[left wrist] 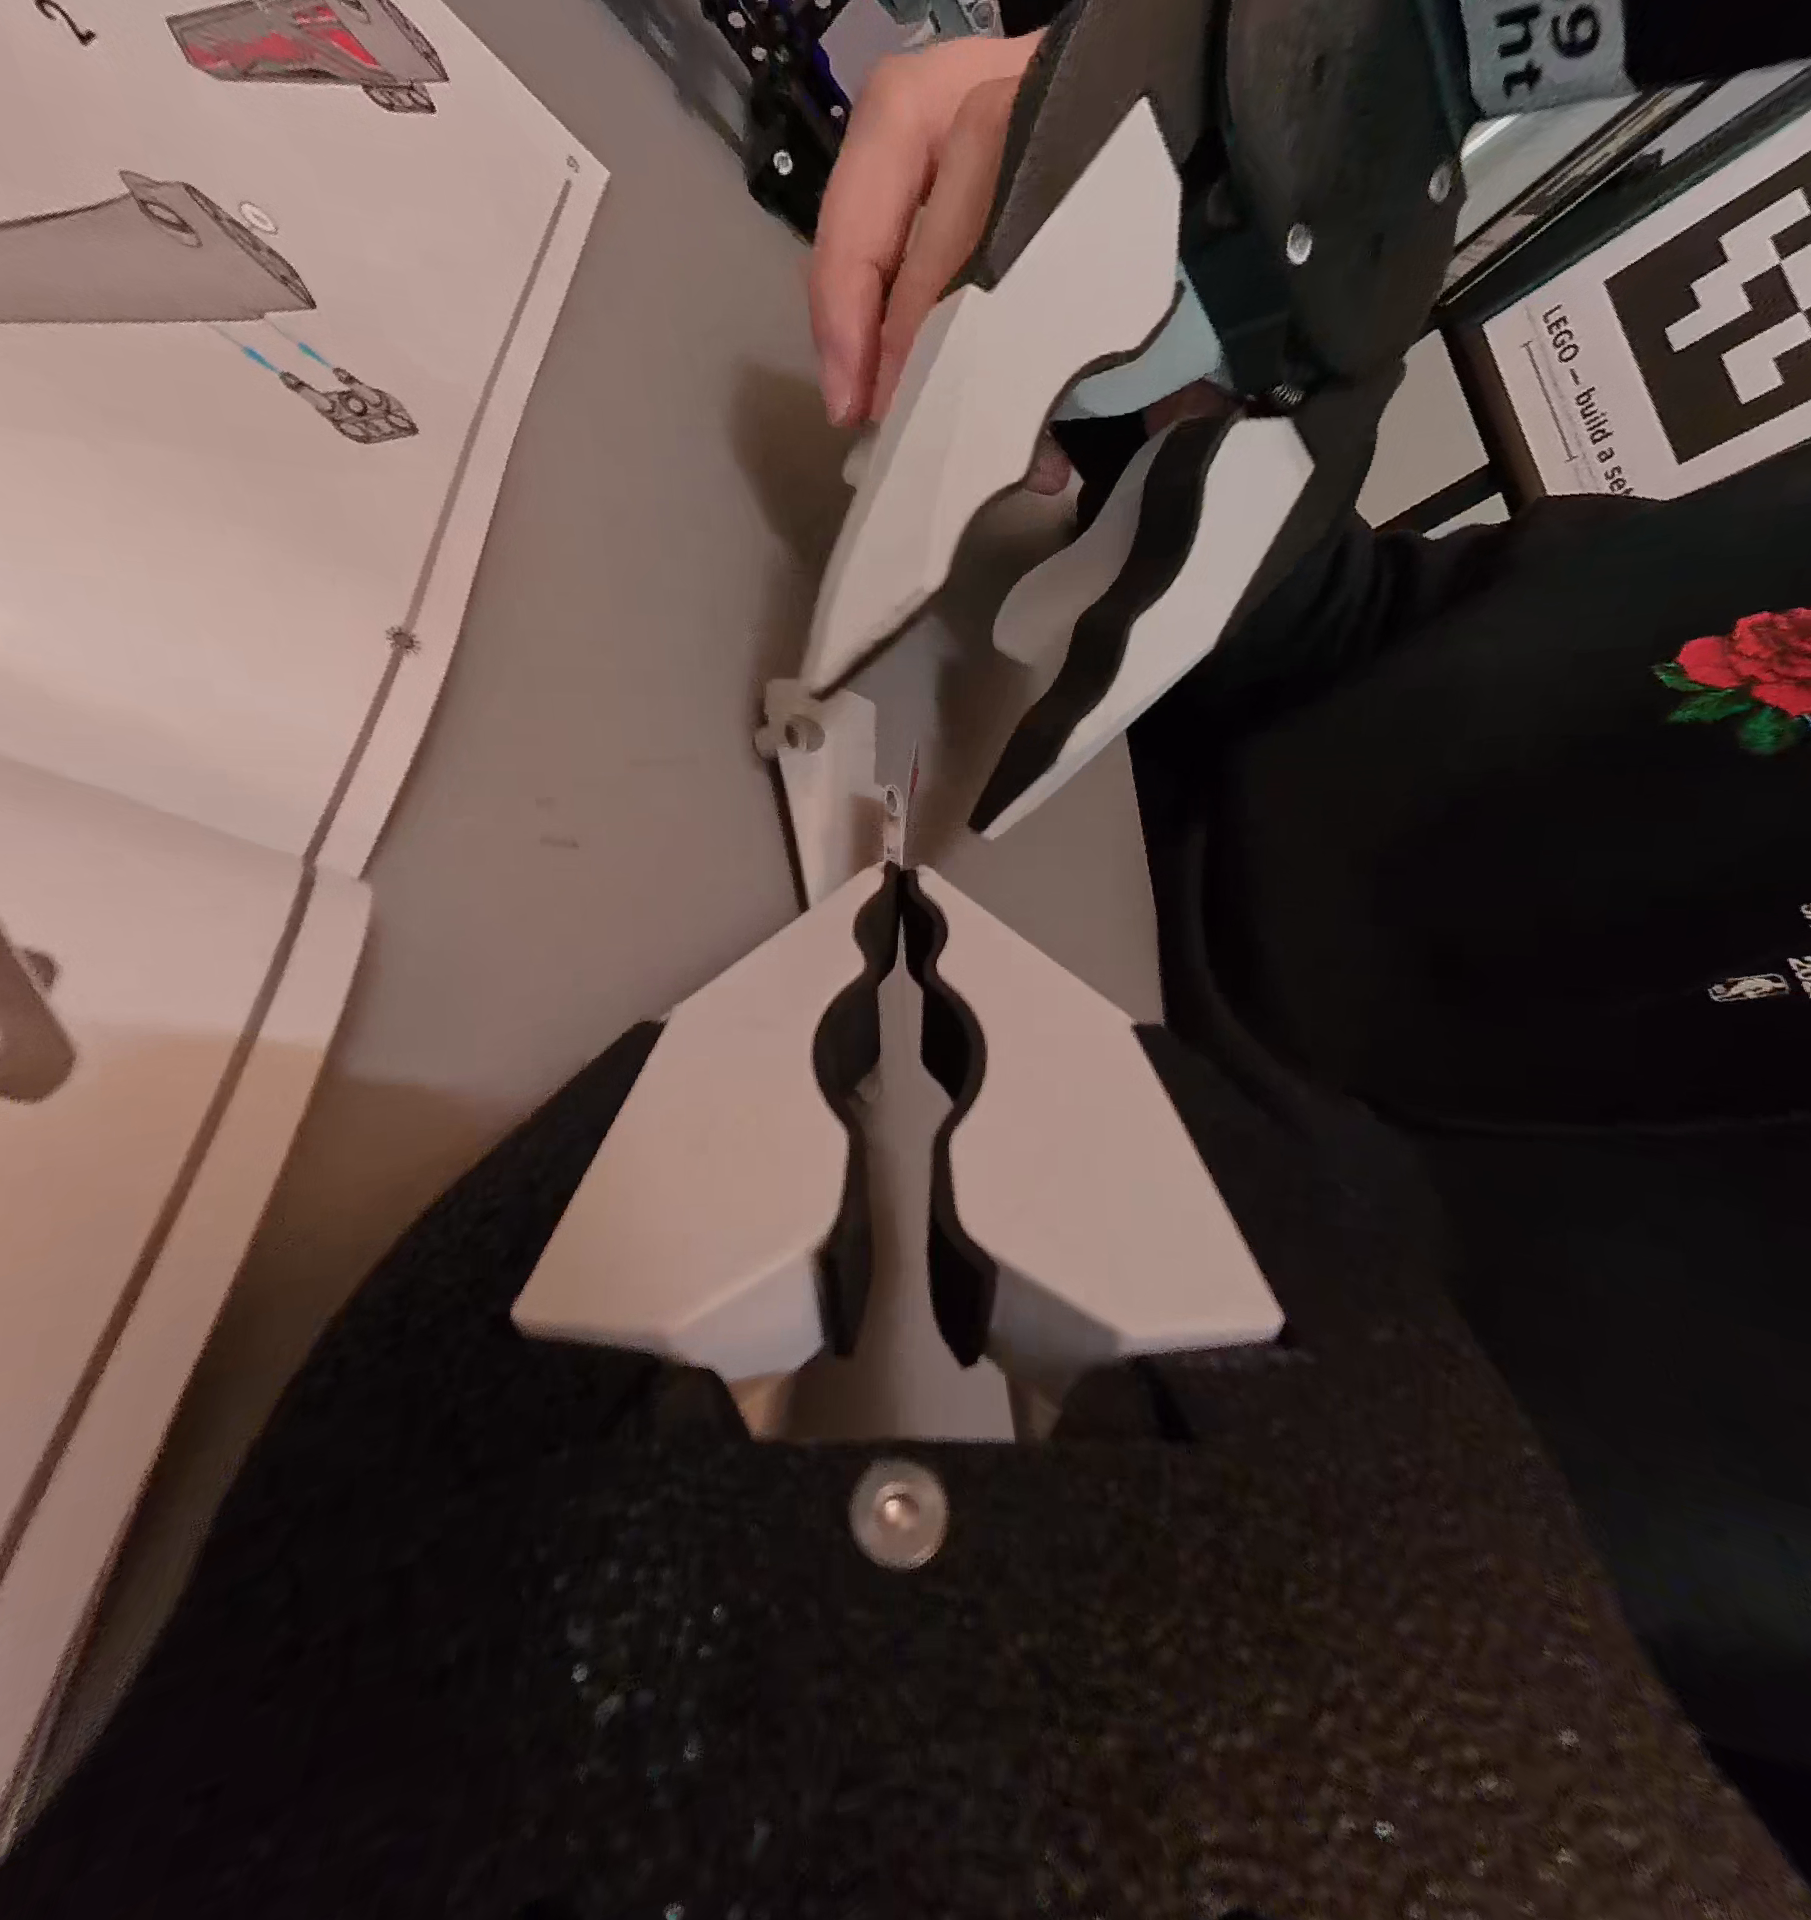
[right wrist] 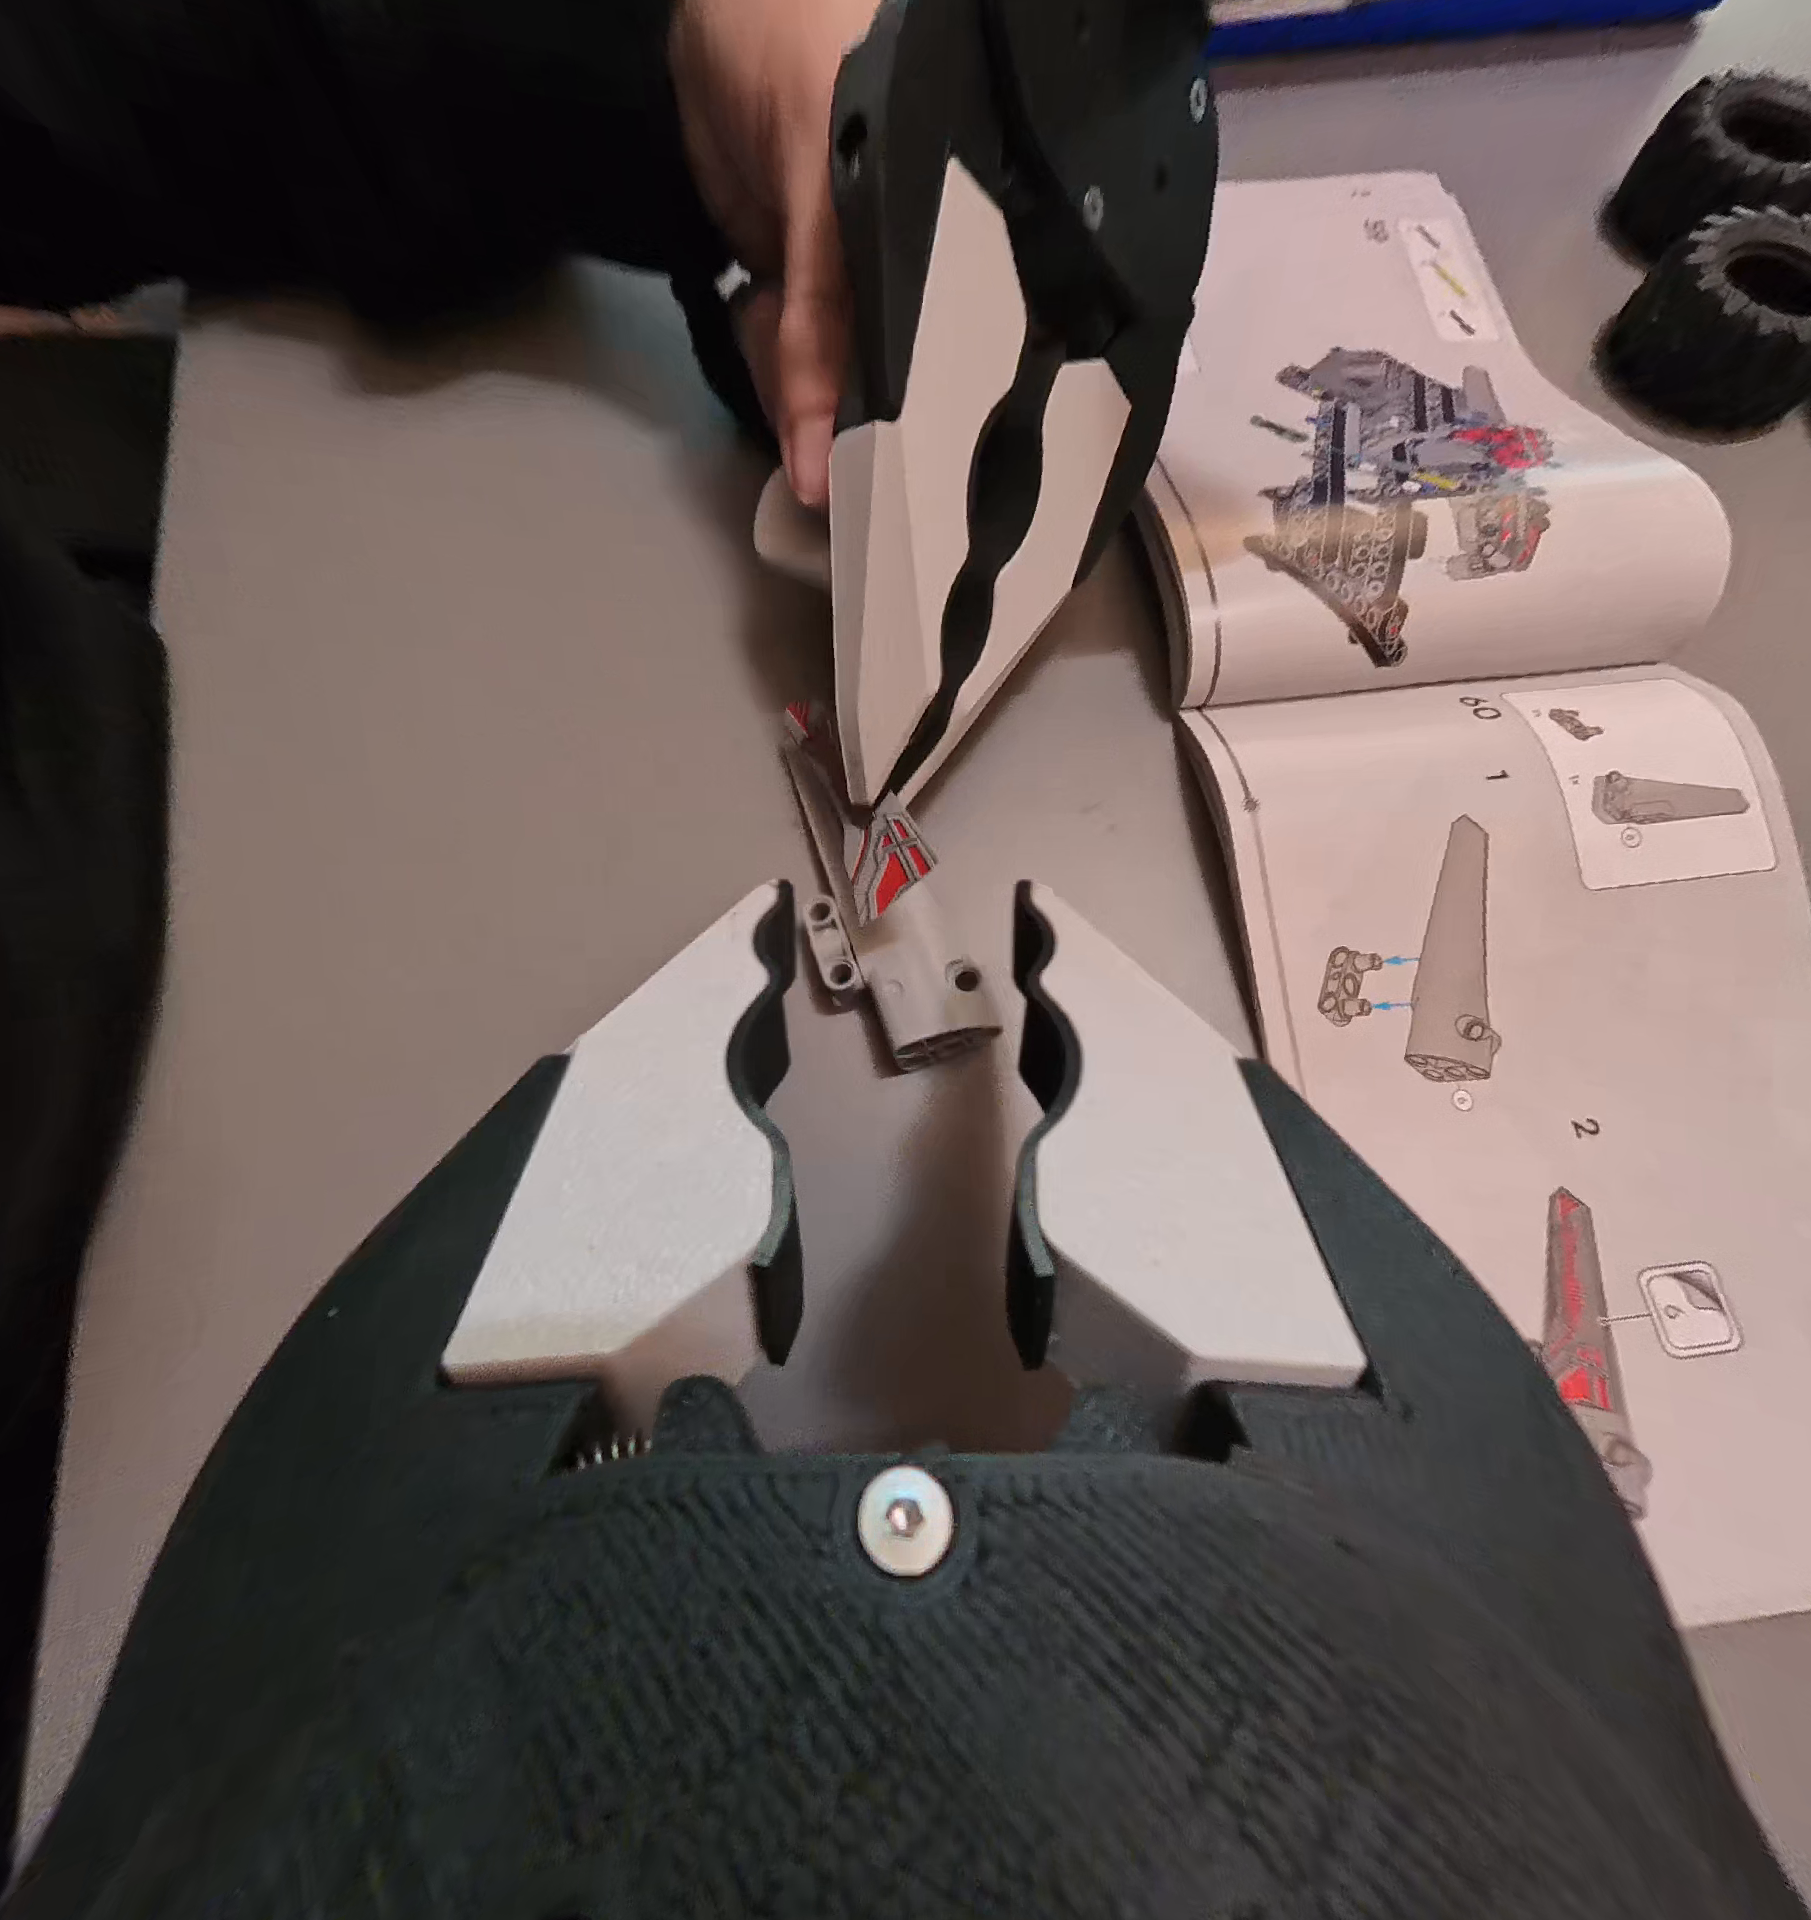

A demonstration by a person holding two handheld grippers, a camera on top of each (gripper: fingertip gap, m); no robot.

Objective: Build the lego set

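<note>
A long grey Lego panel (right wrist: 911, 997) lies on the grey table, its pin-hole end towards the right wrist camera; it also shows in the left wrist view (left wrist: 828, 790). A red and grey sticker (right wrist: 888, 868) lies partly on it and lifts at one end. My left gripper (left wrist: 896, 878) is shut on the sticker's thin edge (left wrist: 909, 795); in the right wrist view it comes down from above (right wrist: 873, 800). My right gripper (right wrist: 901, 894) is open, one finger on each side of the panel's near end, not touching it. It reaches in from the top of the left wrist view (left wrist: 901, 753).
An open instruction booklet (right wrist: 1503, 935) lies right of the panel, and on the left in the left wrist view (left wrist: 257, 520). Black tyres (right wrist: 1732, 291) sit at the far right. The person's hand (left wrist: 880, 260) and black sweater (left wrist: 1503, 831) are close. A patterned marker card (left wrist: 1711, 312) stands behind. Left and right tips are no more than a few centimetres apart.
</note>
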